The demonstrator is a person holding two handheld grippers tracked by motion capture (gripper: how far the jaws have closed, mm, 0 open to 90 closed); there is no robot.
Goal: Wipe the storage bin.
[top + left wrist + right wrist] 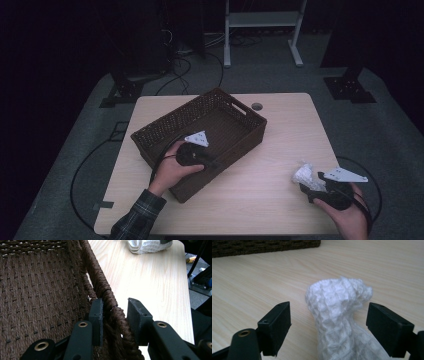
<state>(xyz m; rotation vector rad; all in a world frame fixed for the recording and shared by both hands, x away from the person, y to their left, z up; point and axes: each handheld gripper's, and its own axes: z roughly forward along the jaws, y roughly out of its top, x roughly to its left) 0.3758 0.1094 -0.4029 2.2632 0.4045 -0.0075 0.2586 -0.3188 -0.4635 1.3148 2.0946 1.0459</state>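
Note:
A dark brown woven basket point(165, 122) stands at an angle on the left half of the table. My left gripper point(210, 163) straddles its near wall point(100, 277), one jaw inside and one outside, and the pads point(97, 317) press on the woven rim. At the table's near right lies a crumpled white waffle-weave cloth point(304, 175), also seen far off point(147, 245) in the left gripper view. My right gripper point(312, 184) stands open around the cloth point(337, 297), which rises between the jaws with a gap on each side.
The light wooden table point(280, 150) has a round cable hole point(257, 106) behind the basket. The basket's side point(262, 246) lies beyond the cloth. A white metal frame point(262, 20), dark stand feet point(350, 90) and cables sit on the floor behind.

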